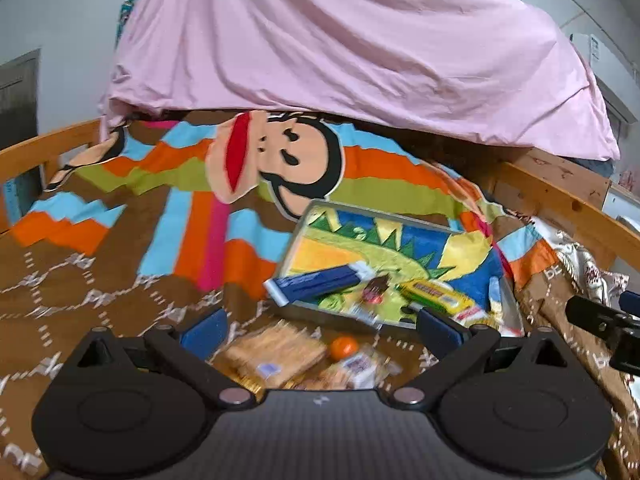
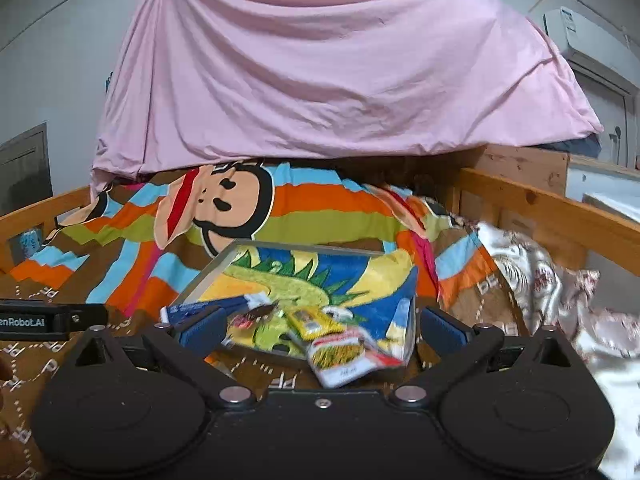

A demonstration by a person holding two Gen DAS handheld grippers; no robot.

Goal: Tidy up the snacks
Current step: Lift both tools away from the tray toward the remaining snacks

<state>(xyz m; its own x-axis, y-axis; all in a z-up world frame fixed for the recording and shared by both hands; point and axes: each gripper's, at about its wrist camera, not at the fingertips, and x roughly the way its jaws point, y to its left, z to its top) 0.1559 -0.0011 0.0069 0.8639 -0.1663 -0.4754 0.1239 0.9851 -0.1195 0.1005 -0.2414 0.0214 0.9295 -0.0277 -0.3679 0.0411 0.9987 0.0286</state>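
A metal tray (image 1: 295,240) lined with a dinosaur-print cloth lies on the bed and also shows in the right wrist view (image 2: 208,270). In it are a blue packet (image 1: 316,282), a small dark snack (image 1: 376,290) and a yellow packet (image 1: 436,294). My left gripper (image 1: 320,330) is open above cracker packs (image 1: 276,354), a small orange (image 1: 343,347) and a wrapped snack (image 1: 360,366) on the blanket. My right gripper (image 2: 320,328) is open, with a red-and-white packet (image 2: 348,354) lying over the tray's near edge between its fingers, not gripped.
A striped blanket with a monkey face (image 1: 280,160) covers the bed. A pink sheet (image 1: 340,48) hangs behind. Wooden bed rails (image 1: 560,196) run along both sides. A patterned pillow (image 2: 540,280) lies at the right. The right gripper's tip (image 1: 600,320) shows at the left view's edge.
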